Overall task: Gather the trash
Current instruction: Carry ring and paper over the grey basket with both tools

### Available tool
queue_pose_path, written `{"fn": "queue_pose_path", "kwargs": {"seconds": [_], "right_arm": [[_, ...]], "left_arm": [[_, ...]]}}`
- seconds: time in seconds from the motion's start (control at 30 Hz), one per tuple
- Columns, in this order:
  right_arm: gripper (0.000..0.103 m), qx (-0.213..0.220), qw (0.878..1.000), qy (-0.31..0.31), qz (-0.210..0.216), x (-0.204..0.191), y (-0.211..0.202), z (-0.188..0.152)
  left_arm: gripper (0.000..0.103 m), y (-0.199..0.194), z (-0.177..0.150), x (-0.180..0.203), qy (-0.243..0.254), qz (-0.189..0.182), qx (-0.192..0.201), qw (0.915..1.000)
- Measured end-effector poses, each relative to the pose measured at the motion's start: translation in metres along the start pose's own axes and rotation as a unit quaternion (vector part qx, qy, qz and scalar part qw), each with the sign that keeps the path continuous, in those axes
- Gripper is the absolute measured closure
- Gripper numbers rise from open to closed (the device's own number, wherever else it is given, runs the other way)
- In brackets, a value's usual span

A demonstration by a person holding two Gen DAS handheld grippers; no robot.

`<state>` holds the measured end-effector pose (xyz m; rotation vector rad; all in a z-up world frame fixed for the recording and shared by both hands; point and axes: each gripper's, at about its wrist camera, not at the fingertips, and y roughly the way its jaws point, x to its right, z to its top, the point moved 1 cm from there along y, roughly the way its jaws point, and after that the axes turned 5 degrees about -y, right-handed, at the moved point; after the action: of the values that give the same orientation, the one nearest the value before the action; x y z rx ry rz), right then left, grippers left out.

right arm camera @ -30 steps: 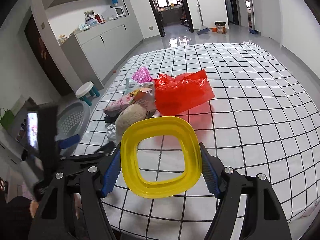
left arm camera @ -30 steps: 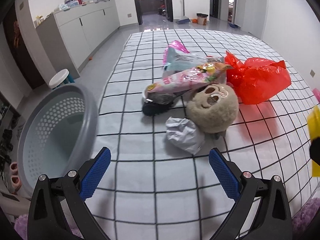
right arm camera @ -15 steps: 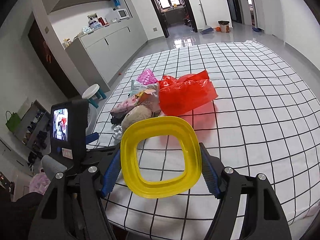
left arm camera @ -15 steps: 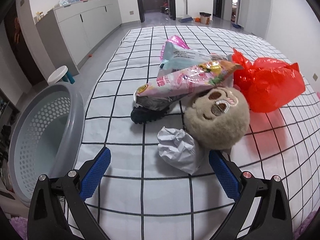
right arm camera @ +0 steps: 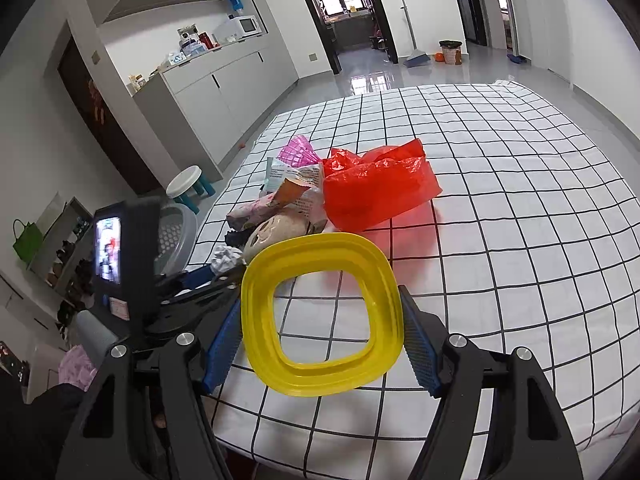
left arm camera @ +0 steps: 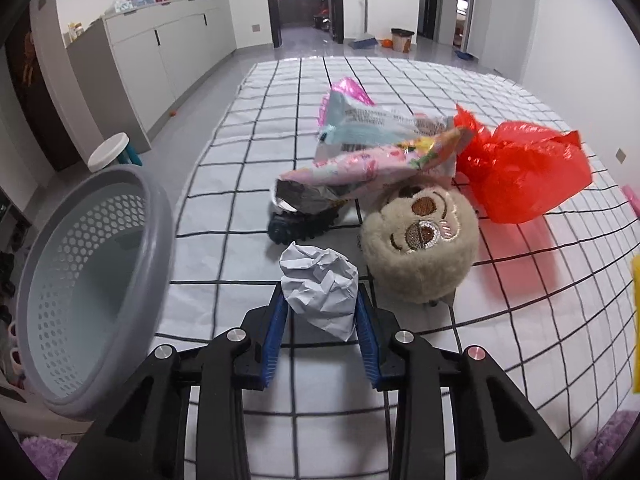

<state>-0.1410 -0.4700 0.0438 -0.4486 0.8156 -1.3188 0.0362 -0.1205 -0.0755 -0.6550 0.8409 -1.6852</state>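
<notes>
Left wrist view, left to right. A grey perforated laundry basket (left arm camera: 92,280) stands off the left edge of the bed, its opening tilted toward the camera. The bed carries a white sheet with a black grid (left arm camera: 256,152).

The left gripper (left arm camera: 320,312) is pressed in on a crumpled white paper ball (left arm camera: 320,284). Both blue pads touch the ball's sides. The ball is creased into sharp folds, grey in the shadows, and its lower point hangs between the pads. It sits at the near edge of the trash pile, just beside a beige plush toy head (left arm camera: 420,248) with an embroidered face.

Behind the ball lies a black ridged object (left arm camera: 300,228), partly covered by a pink printed snack bag (left arm camera: 360,168). A pale blue-and-white wrapper (left arm camera: 368,124) with a pink foil end lies on top of that bag. A crumpled red plastic bag (left arm camera: 524,168) rests to the right of the pile, touching the wrappers.

Right wrist view. The right gripper (right arm camera: 320,340) pinches a yellow plastic ring-shaped lid (right arm camera: 320,320) between its blue pads, one pad on each outer side. The lid is a rounded square with a stepped rim and an open centre, held above the near part of the sheet. The left gripper and its paper ball appear to the lid's left.
</notes>
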Motion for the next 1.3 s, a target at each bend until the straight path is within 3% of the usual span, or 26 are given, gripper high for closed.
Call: {"fn": "queue_pose_path", "kwargs": {"seconds": [0.23, 0.43, 0.73, 1.3], "right_arm": [[0.034, -0.004, 1.000, -0.008, 0.001, -0.008, 0.003, 0.000], [0.034, 0.001, 0.999, -0.036, 0.015, -0.035, -0.003, 0.007], [0.034, -0.004, 0.993, -0.106, 0.060, -0.112, 0.003, 0.034], [0.034, 0.010, 0.967, -0.196, 0.163, -0.270, 0.030, 0.096]], "left_arm": [[0.070, -0.048, 0.003, -0.019, -0.005, 0.005, 0.029, 0.9996], [0.070, -0.085, 0.004, -0.049, -0.008, 0.035, 0.046, 0.9983], [0.070, -0.130, 0.005, -0.110, -0.043, 0.061, 0.073, 0.9945], [0.070, -0.160, 0.022, -0.236, -0.120, 0.123, 0.100, 0.9800]]}}
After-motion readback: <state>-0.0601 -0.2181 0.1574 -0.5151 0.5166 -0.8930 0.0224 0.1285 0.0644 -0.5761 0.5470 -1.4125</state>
